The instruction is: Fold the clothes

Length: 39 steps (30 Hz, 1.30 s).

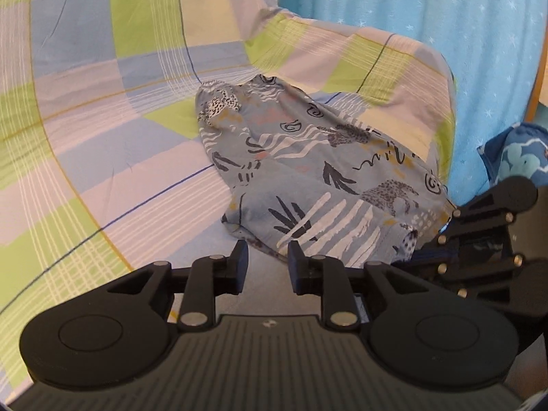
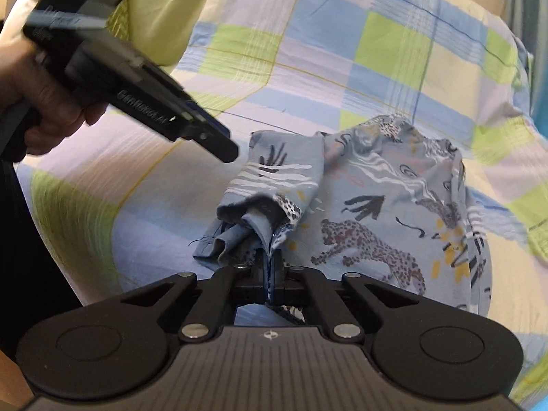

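Lighting: soft, even, fairly bright; no hard shadows or glare. Distortion: strong fisheye curve, dark vignette at corners. Blur: motion smear across the checked bedsheet [image 1: 102,109] at frame edges and on the left gripper [image 2: 219,144]; centre of both views reasonably sharp.

- Grey-blue cotton garment [image 2: 376,212] printed with spotted leopards, dark navy leaf and arrow marks, white brush stripes, black spirals, small mustard and pink dabs.
- Checked bed sheet [image 1: 102,120] in lime green, pale blue, lilac and cream squares, crossed by thin white, navy and ochre lines.
- Turquoise curtain [image 1: 445,17] scattered with tiny white stars.
- Dark blue cloth [image 1: 517,157] at the right edge, patterned with pale teal rounded shapes.
- Matte black plastic left gripper [image 1: 267,267] with silver rivets.
- Matte black right gripper [image 2: 270,274], same silver rivets, ribbed grey body.
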{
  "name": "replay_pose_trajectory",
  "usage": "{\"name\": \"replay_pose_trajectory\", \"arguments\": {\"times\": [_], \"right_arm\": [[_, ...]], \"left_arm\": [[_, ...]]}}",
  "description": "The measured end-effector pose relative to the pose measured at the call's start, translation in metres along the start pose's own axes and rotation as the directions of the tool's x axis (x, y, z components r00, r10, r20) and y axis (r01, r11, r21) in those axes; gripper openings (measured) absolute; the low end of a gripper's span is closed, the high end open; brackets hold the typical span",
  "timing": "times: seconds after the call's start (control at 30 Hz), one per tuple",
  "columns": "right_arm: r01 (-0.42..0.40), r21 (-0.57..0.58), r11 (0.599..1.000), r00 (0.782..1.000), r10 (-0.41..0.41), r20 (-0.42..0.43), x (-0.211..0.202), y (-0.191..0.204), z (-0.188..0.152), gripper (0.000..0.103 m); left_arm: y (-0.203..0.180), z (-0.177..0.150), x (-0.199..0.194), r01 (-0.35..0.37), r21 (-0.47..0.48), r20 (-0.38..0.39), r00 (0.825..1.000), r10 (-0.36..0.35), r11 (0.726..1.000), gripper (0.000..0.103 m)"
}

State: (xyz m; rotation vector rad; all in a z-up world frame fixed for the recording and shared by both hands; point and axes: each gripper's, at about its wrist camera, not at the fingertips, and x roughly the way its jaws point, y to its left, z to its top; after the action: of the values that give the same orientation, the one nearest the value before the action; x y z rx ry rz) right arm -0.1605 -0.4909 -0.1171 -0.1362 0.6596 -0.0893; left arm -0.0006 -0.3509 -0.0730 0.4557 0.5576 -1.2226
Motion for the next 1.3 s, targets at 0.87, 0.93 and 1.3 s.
{"name": "replay_pose_trajectory", "arguments": {"times": [0.87,0.93,1.3], "right_arm": [[0.238,-0.229,0.944,0.970,-0.221,0.097,-0.039,0.009,0.002,0.000],[0.201,-0.287,0.937,0.979,-0.187,0.078,-0.037,0.022,-0.004,0.000],[0.039,0.084,0.996,0.997,-0.033,-0.072,-0.029,-0.007,-0.030,0.034]], "left_arm": [[-0.108,-0.037,0.003,-0.162,0.754,0.162,0.985,0.059,0.636,0.003],[-0.108,-0.045,0.001,-0.121,0.784,0.113,0.992,0.051,0.609,0.003],[-0.100,-0.053,0.023,-0.078,0.778,0.018,0.995,0.101,0.623,0.004]]}}
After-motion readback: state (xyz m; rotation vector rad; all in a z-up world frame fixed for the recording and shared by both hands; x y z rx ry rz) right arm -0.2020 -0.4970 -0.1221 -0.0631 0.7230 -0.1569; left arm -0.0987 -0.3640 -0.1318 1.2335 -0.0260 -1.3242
